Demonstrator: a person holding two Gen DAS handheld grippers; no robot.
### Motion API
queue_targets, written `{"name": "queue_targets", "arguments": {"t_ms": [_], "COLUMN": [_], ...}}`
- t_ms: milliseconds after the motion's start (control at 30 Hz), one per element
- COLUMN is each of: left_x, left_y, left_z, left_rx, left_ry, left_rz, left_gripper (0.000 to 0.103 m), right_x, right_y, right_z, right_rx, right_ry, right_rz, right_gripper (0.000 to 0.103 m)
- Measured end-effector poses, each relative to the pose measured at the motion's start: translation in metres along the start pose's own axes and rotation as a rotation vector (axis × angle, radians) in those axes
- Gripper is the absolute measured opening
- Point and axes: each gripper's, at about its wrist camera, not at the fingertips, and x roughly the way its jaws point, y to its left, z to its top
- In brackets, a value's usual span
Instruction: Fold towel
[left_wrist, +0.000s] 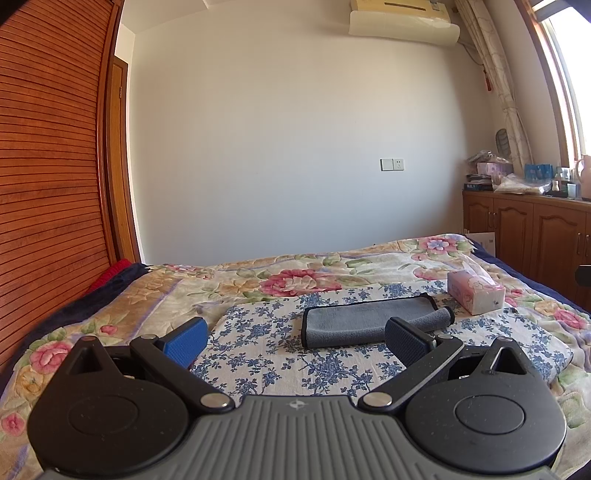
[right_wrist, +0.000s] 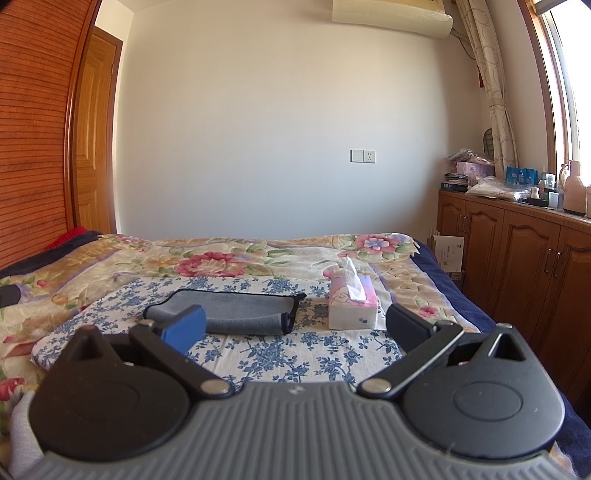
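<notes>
A grey towel with a dark hem lies folded on a blue-flowered cloth on the bed, its right end rolled over. My left gripper is open and empty, held above the cloth just short of the towel, and its right finger overlaps the towel's near edge. In the right wrist view the towel lies ahead and to the left. My right gripper is open and empty, with its left finger in front of the towel's near left part.
A pink tissue box stands on the cloth right of the towel, also in the right wrist view. A floral quilt covers the bed. Wooden cabinets with clutter run along the right; a slatted wardrobe stands left.
</notes>
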Motion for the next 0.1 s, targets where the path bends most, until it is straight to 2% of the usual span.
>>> {"name": "queue_targets", "arguments": {"t_ms": [100], "left_x": [0.0004], "left_y": [0.0003], "left_z": [0.0002], "left_rx": [0.0], "left_ry": [0.001], "left_rz": [-0.001], "left_gripper": [0.103], "right_x": [0.0001], "right_y": [0.0001], "right_z": [-0.0001], "right_rx": [0.0], "right_ry": [0.0], "right_rz": [0.0], "right_gripper": [0.103]}}
